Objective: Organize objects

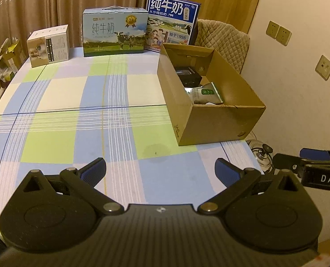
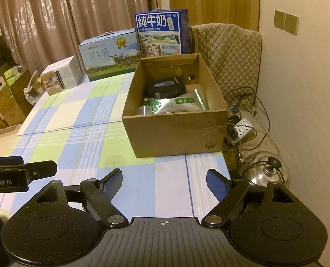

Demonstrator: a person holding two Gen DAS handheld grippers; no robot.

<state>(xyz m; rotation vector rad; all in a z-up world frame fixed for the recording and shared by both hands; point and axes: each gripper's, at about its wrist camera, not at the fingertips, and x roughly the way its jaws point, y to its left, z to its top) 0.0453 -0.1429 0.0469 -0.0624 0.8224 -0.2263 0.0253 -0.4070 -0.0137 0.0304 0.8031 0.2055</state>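
Both the left gripper [image 1: 160,169] and right gripper [image 2: 164,181] hang wide apart and empty at frame bottom, the cardboard box [image 2: 176,131] mid-frame already packed, so sorting looks finished or awaits another item.

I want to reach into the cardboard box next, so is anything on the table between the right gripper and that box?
Nothing visible stands in the way. The right gripper is open and holds nothing, and only bare checked tablecloth lies between it and the cardboard box, whose top is open.

Probably a home: curtains [image 1: 53,4], checked tablecloth [image 1: 76,122].
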